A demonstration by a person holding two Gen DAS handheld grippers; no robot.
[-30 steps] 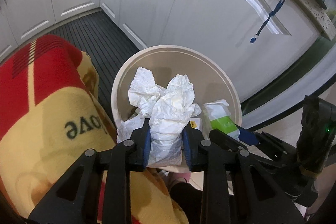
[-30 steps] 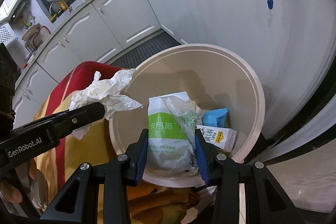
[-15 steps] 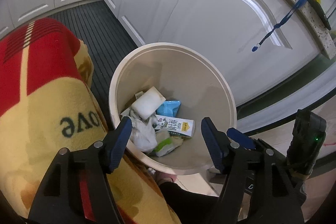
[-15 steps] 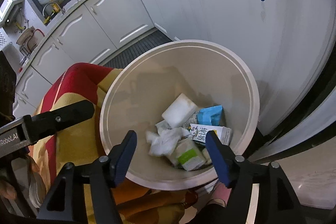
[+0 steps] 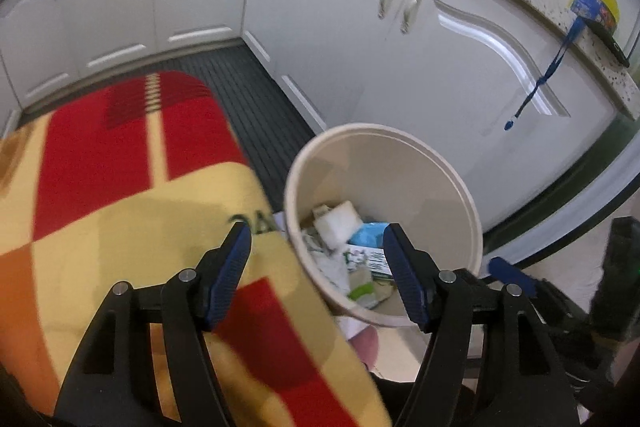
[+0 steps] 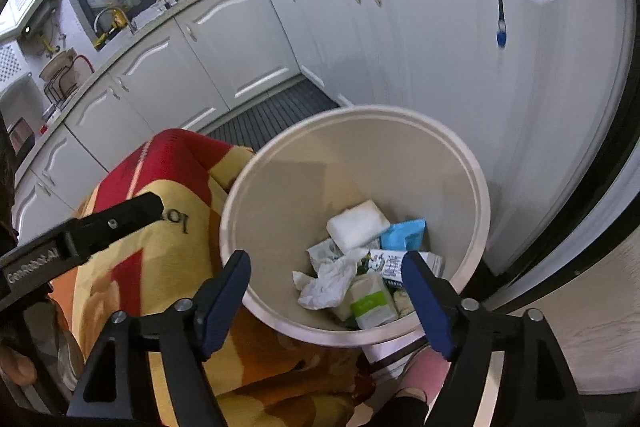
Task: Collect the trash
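At the lower centre of both wrist views, the left gripper (image 5: 316, 275) stands spread and empty, and the right gripper (image 6: 326, 301) is widening its jaws with nothing between them. The trash lies at the bottom of the beige bin (image 6: 476, 187): a crumpled tissue (image 6: 326, 283), a white pad (image 6: 357, 225), a blue packet (image 6: 404, 233) and small cartons. The bin stands just beside the red and yellow blanket (image 5: 120, 187); a careless pull-away could, I judge, catch the rim and tip it, spilling everything.
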